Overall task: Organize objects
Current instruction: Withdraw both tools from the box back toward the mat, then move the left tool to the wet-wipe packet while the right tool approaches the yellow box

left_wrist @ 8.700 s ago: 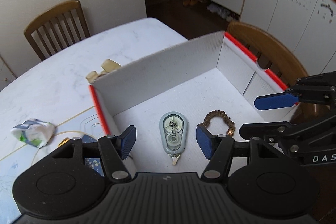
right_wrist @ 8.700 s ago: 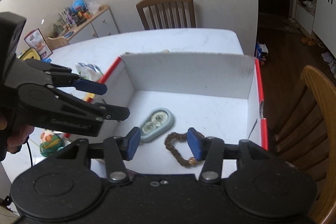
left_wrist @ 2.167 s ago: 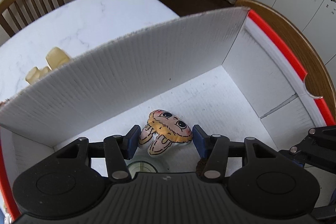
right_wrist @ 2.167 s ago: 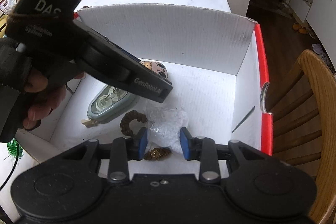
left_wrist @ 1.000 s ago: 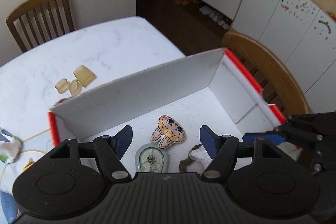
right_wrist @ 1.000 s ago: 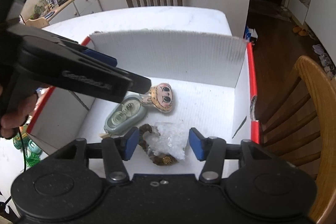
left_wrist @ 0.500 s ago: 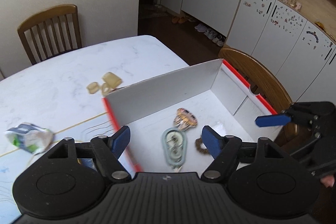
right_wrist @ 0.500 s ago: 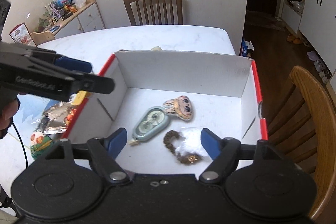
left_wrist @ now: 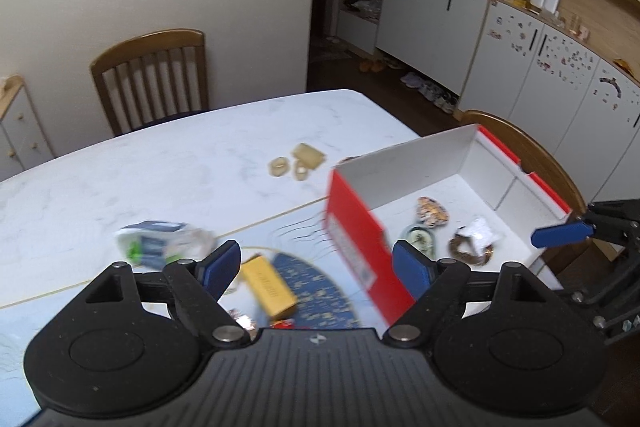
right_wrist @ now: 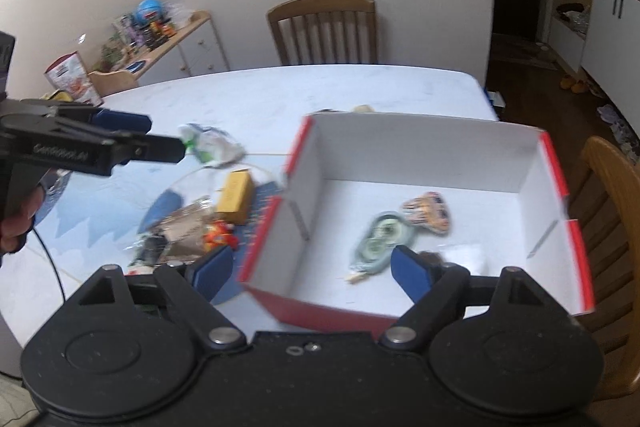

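Hovering wide-jawed and empty: left gripper (left_wrist: 316, 269), right gripper (right_wrist: 311, 273) | box (right_wrist: 424, 143) at table's right edge holding four items | yellow block (right_wrist: 235, 195), wrappers beside its left wall waiting — roughly half sorted.

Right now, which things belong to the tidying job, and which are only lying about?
Job:
- red-and-white cardboard box
- grey-green correction tape dispenser inside it
- yellow rectangular block on the table
- crumpled green-white wrapper

Lying about:
- brown wooden chair
- white cabinets
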{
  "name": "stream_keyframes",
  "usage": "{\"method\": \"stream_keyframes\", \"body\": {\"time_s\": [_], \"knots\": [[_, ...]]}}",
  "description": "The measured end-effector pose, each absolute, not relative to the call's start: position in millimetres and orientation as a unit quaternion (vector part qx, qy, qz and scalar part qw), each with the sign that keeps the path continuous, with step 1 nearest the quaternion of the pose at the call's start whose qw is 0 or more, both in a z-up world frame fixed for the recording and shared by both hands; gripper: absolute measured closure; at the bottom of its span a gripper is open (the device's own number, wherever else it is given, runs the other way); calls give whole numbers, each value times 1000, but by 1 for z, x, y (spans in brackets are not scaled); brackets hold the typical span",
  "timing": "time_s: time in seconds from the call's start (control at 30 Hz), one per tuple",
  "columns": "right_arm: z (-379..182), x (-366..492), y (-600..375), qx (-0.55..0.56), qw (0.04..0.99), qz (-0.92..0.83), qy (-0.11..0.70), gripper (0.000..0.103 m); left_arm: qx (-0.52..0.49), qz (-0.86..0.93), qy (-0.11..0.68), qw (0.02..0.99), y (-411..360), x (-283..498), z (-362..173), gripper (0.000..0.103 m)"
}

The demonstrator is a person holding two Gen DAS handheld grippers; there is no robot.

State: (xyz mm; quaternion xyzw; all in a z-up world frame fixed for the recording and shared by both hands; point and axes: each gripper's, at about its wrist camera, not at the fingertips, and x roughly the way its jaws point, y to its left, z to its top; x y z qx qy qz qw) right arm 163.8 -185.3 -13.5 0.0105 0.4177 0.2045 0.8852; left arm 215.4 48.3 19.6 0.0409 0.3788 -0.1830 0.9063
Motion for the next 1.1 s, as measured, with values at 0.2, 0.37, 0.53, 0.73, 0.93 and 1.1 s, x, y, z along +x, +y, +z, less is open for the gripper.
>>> {"method": "stream_keyframes", "body": {"time_s": [0.2, 0.37, 0.53, 0.73, 0.93, 1.1], "knots": [[-17, 152, -141, 1, 874, 234, 427, 18, 29, -172, 384, 906, 90, 211, 12, 20], [-26, 145, -108, -6, 862, 255, 438, 18, 20, -167, 389, 906, 121, 210, 4, 19], [-36, 140, -84, -16, 853, 265, 450, 18, 19, -157, 391, 907, 145, 213, -5, 11], [-42, 142, -64, -28, 853, 249, 458, 18, 12, -148, 390, 909, 166, 222, -16, 4], [-40, 165, -45, -34, 858, 234, 455, 18, 16, -134, 393, 910, 179, 247, -29, 4], [-44, 190, -30, -45, 860, 223, 457, 18, 18, -128, 412, 902, 185, 279, -43, 4]]}}
